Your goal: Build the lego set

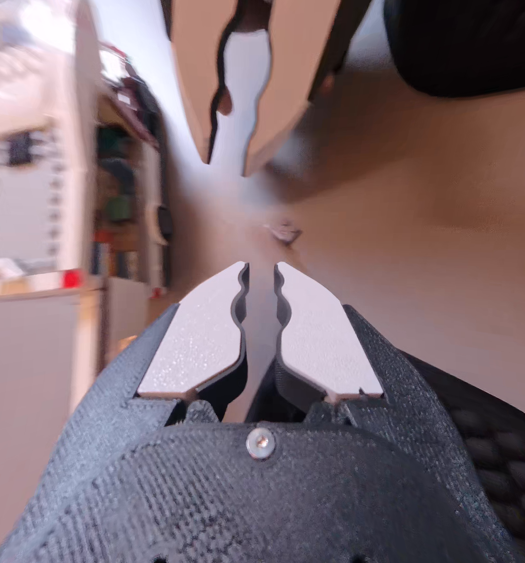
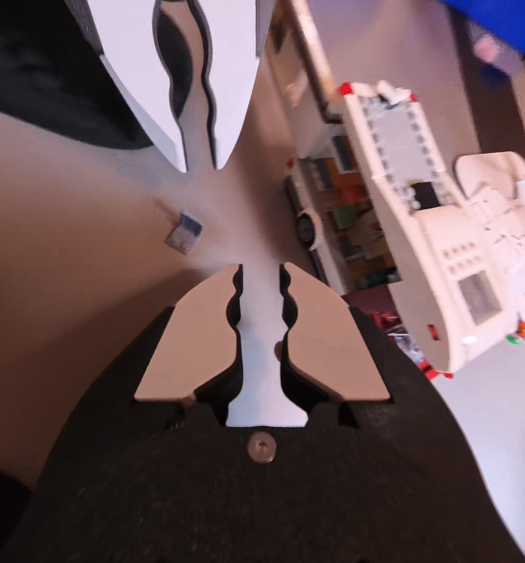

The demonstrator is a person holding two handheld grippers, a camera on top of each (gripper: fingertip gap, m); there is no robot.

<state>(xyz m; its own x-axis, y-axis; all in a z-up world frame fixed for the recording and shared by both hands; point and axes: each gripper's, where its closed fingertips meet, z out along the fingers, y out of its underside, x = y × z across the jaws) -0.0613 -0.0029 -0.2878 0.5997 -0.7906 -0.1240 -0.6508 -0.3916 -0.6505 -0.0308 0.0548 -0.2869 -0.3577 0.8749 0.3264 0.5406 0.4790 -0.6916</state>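
Small grey packet (image 2: 184, 232) between bare, parted grippers (image 2: 261, 268)

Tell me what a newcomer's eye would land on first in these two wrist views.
First, the two grippers facing each other tip to tip: the left gripper and the right gripper, both open with nothing between their fingers. Next, the big white brick-built model at the right of the right wrist view, then the small grey square piece lying on the plain brownish surface between the grippers.

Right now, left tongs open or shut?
Open. The left tongs show a clear gap between the fingertips, with nothing between them.
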